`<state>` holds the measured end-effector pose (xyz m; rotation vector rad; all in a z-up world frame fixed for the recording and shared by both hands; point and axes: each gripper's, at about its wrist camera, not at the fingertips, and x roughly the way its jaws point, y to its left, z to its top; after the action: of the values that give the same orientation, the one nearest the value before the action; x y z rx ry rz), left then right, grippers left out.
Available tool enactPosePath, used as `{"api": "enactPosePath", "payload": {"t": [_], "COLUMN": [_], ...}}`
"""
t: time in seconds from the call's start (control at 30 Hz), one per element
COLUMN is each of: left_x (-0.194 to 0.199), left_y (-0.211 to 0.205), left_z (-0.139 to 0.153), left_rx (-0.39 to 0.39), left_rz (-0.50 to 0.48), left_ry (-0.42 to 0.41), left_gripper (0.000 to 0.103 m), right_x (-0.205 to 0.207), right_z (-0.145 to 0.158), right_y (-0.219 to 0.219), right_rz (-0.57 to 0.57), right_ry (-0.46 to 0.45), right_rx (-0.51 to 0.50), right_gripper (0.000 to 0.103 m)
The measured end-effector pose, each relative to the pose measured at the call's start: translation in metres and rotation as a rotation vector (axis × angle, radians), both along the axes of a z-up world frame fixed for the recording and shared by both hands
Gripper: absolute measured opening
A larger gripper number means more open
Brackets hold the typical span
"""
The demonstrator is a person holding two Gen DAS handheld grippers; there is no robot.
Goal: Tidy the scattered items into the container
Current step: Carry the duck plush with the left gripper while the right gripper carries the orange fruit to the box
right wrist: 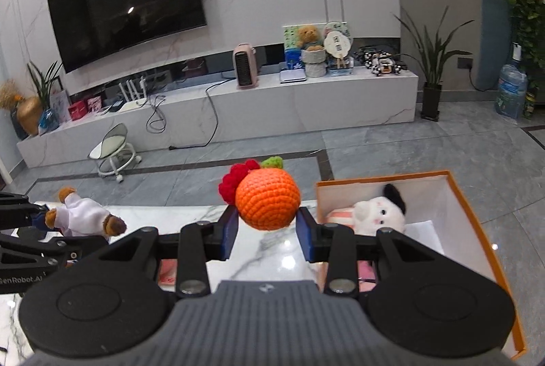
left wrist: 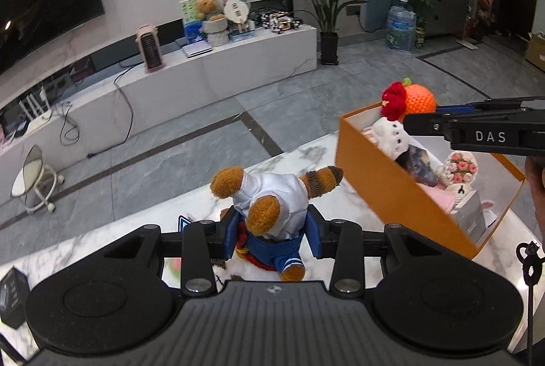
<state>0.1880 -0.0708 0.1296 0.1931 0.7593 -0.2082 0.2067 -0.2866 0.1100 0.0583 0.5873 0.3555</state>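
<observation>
My left gripper (left wrist: pixel 274 226) is shut on a brown plush bear (left wrist: pixel 272 199) in a white shirt and blue shorts, held above the white marble table (left wrist: pixel 102 250); the bear also shows in the right wrist view (right wrist: pixel 85 214). My right gripper (right wrist: pixel 267 229) is shut on an orange crocheted fruit (right wrist: pixel 267 200) with a red flower and green leaf, held just left of the orange box (right wrist: pixel 477 229). In the left wrist view the fruit (left wrist: pixel 414 98) hovers over the box's far end (left wrist: pixel 385 175). The box holds a white plush (right wrist: pixel 378 212), a small bouquet (left wrist: pixel 461 166) and other items.
A small black box (left wrist: pixel 12 294) lies at the table's left edge. Beyond the table are grey floor tiles, a white stool (right wrist: pixel 114 151), a TV bench with a pink heater (right wrist: pixel 245 66), potted plants (right wrist: pixel 432 66) and a water jug (right wrist: pixel 511 91).
</observation>
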Motion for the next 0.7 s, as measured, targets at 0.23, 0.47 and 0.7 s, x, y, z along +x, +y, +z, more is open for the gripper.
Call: {"api": "enactPosePath", "payload": {"t": [0.23,0.47,0.7], "left_x": [0.010,0.023,0.036], "left_y": [-0.049,-0.092,-0.124], "left_z": [0.009,0.014,0.017], "left_rx": [0.023,0.028,0.032], "left_rz": [-0.080,-0.141,-0.184], "left_ry": [-0.021,-0.045,-0.060], "left_gripper": [0.046,0.046,0.046], "right_x": [0.003,0.010,0.022], "right_z": [0.004,-0.001,-0.014], "right_y": [-0.034,-0.062,-0.082], "right_rz": [-0.076,-0.135,-0.175], "right_ry": [-0.001,0.006,0.023], "right_rx": [0.031,0.044,0.067], "right_gripper": [0.040,0.040,0.040]}}
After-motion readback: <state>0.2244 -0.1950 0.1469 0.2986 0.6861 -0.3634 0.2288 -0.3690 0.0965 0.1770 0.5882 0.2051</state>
